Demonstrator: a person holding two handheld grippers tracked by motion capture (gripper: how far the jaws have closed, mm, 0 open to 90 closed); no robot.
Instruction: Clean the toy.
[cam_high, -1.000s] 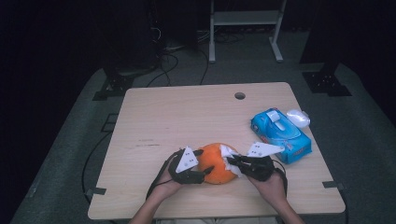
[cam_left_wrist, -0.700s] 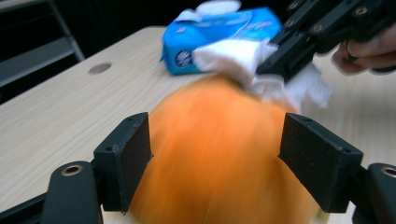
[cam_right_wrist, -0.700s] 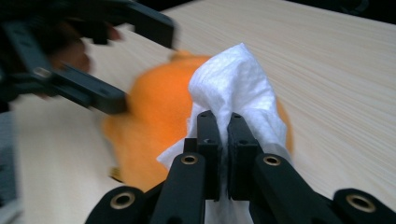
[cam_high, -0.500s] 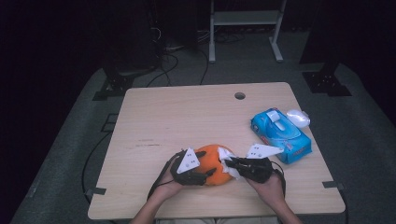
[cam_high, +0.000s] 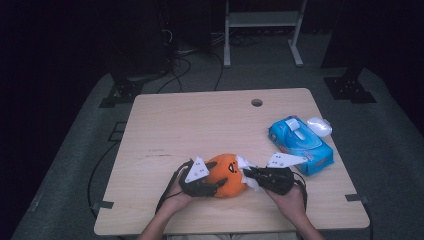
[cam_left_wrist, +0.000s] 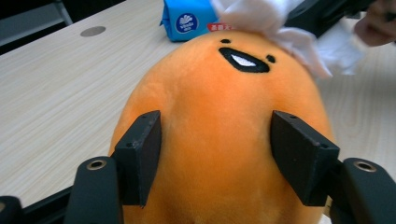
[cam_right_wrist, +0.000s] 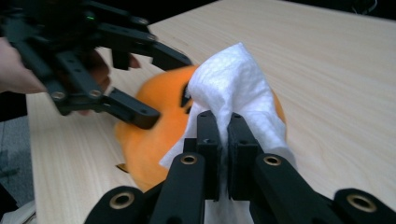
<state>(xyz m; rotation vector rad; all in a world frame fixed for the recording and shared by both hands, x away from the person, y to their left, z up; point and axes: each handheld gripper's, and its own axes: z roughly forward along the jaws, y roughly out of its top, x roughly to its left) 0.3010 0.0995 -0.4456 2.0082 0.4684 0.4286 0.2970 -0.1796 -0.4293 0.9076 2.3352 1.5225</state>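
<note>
The orange plush toy (cam_high: 227, 175) is seen lying near the front edge of the wooden table (cam_high: 200, 125), between the two grippers. It is clamped at its sides by the pads of the left gripper (cam_high: 212, 185), whose jaws have just been closing further on it. Its embroidered face (cam_left_wrist: 245, 58) is touched by a white tissue (cam_right_wrist: 236, 88), which is pinched between the nearly meeting jaws of the right gripper (cam_high: 249, 173). A blue tissue pack (cam_high: 300, 144) is seen to the right of the toy, well apart, near the table's right edge.
</note>
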